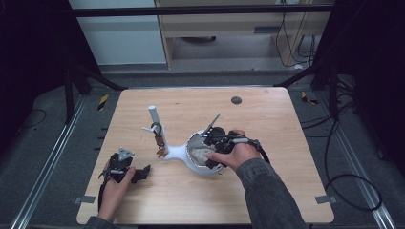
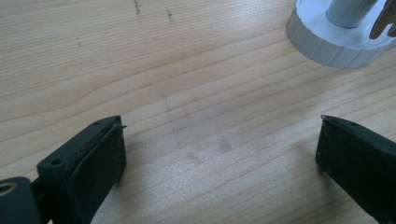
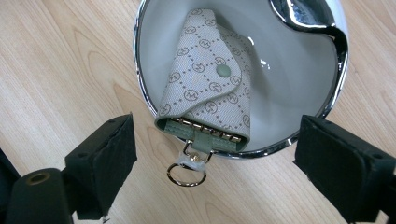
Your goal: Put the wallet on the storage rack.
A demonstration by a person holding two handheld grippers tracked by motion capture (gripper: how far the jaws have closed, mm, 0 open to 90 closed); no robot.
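A beige patterned key case [image 3: 205, 88] with a green snap lies in a white bowl [image 3: 299, 79] with a chrome rim. Its green end and metal ring [image 3: 186, 175] hang over the near rim onto the table. My right gripper [image 3: 215, 135] hovers over the bowl [image 1: 200, 164], open, both pads wide of the case and not touching it. My left gripper [image 1: 141, 172] rests low on the wood at the front left, open with bare table between its pads [image 2: 222, 126]. The bowl joins a white stand with an upright post [image 1: 155, 117].
The stand's round white base [image 2: 327, 42] sits just beyond the left gripper. A small brown item [image 1: 161, 151] hangs from the stand's hooks. A dark round spot [image 1: 236, 100] marks the far side of the wooden table [image 1: 267, 191]. Dark floor and rails surround it.
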